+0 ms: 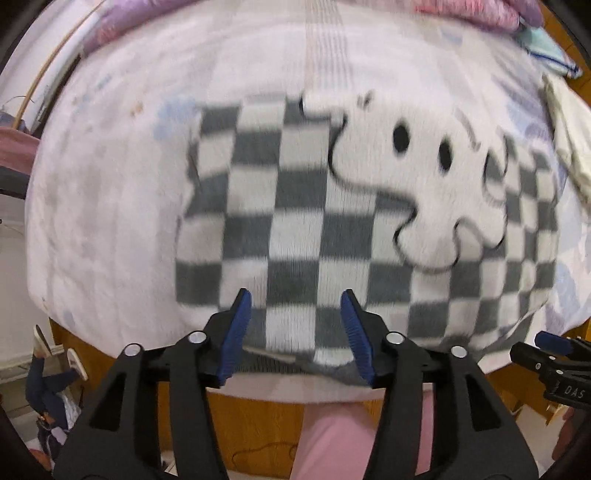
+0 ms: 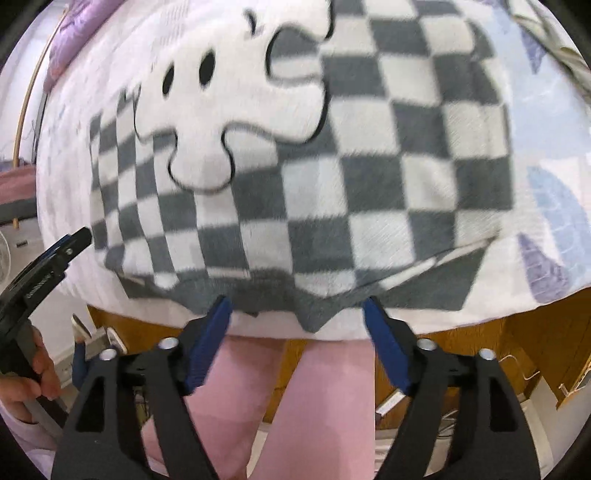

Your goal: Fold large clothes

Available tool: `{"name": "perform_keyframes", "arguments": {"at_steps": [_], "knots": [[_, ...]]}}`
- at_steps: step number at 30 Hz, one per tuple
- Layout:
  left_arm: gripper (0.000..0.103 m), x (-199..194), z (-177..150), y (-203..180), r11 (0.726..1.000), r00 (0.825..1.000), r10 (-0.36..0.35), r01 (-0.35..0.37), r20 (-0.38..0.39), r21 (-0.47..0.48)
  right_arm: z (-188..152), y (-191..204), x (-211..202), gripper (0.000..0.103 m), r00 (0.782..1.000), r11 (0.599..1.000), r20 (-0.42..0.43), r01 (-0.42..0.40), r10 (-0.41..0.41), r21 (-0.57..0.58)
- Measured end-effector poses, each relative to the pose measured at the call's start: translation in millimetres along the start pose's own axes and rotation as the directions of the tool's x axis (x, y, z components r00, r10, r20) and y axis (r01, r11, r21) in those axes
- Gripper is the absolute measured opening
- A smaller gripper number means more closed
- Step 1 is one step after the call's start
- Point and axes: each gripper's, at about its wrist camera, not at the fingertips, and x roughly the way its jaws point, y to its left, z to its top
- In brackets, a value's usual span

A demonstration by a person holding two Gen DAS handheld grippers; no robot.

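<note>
1. Sweater [image 1: 332, 229]: a grey-and-white checked knit, folded into a rough rectangle, lies flat on the bed [image 1: 103, 221]. It fills the middle of the left wrist view and the upper middle of the right wrist view.
2. A fluffy white ghost patch [image 1: 417, 177] with two black oval eyes sits on the sweater, right of centre in the left view and upper left in the right view.
3. The sweater's plain grey hem [image 2: 295, 295] runs along the near edge of the bed, rumpled, with a grey corner sticking out at the lower right of the right view.
4. The left gripper [image 1: 297, 332] is released: its blue pads stand apart above the near edge of the sweater and nothing is pinched between them.
5. The right gripper [image 2: 297, 339] is also released, its jaws spread wide just over the grey hem; the pads do not press the cloth.
6. Each gripper shows in the other's view: the right at the lower right edge of the left view, the left at the left edge of the right view, with a hand [image 2: 26, 380] around its handle.
7. Both views are blurred.
8. Pink trousers [image 2: 236, 398] and a wooden bed frame [image 1: 258, 424] fill the bottom of both views.
9. Purple bedding [image 1: 122, 26] lies at the upper left of the left view, and a pale cloth [image 1: 569, 147] at its right edge.
</note>
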Motion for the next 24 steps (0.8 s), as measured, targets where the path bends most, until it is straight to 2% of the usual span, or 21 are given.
{"name": "perform_keyframes", "arguments": {"at_steps": [2,5,11,16,18,22,24], "knots": [[0.059,-20,12,-5,1.000,0.999,0.004,-0.005,0.047,0.012,-4,1,-9,0.083,1.000,1.000,0.031,-0.002,0.001,0.019],[0.062,-54,11,-41,0.999,0.994,0.023,-0.028,0.103,0.043,5,-5,-28,0.089,0.996,1.000,0.086,0.013,-0.015,0.021],[0.065,-97,23,-68,0.997,0.982,0.028,-0.041,0.189,0.065,27,-32,-66,0.091,0.985,0.999,0.174,0.014,-0.021,0.043],[0.065,-109,37,-88,0.996,0.976,0.027,-0.046,0.217,0.083,44,-60,-92,0.091,0.971,0.996,0.238,0.007,-0.028,0.090],[0.072,-109,42,-96,0.994,0.975,0.029,-0.053,0.220,0.100,49,-72,-100,0.092,0.965,0.995,0.257,0.019,-0.044,0.101],[0.072,-110,54,-121,0.984,0.969,0.049,-0.089,0.244,0.153,67,-102,-105,0.092,0.960,0.991,0.275,0.023,-0.058,0.132],[0.075,-106,61,-133,0.981,0.968,0.046,-0.090,0.246,0.171,78,-119,-107,0.092,0.958,0.990,0.282,0.020,-0.059,0.139]]}}
